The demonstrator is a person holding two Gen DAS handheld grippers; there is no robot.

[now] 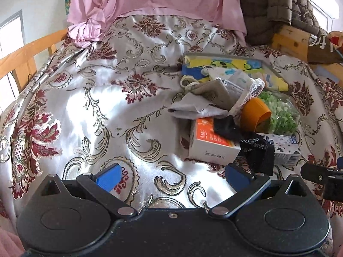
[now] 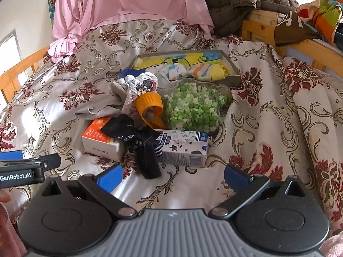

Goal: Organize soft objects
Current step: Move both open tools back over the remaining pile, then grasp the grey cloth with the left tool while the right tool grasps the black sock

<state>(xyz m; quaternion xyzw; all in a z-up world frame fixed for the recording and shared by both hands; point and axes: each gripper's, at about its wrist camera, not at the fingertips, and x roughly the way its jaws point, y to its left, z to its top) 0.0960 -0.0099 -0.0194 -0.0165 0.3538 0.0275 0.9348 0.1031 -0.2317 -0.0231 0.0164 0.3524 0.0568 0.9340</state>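
A pile lies on the floral bedspread (image 2: 268,128). A black ribbon-like cloth (image 2: 141,147) drapes over an orange-and-white box (image 2: 100,141) and a blue-and-white carton (image 2: 184,147). A grey cloth (image 2: 103,107) and a silvery printed pouch (image 2: 141,85) lie behind. A shallow grey box (image 2: 232,72) holds colourful folded cloths (image 2: 193,68). My right gripper (image 2: 173,177) is open and empty, just in front of the black cloth. My left gripper (image 1: 173,177) is open and empty, left of the pile; the black cloth (image 1: 257,150) lies by its right finger.
A clear bag of green bits (image 2: 193,107) with an orange cap (image 2: 150,107) lies in the pile. Pink sheet (image 2: 128,4) and a quilted jacket (image 2: 235,4) hang at the back. Wooden bed rails (image 1: 25,57) run on both sides.
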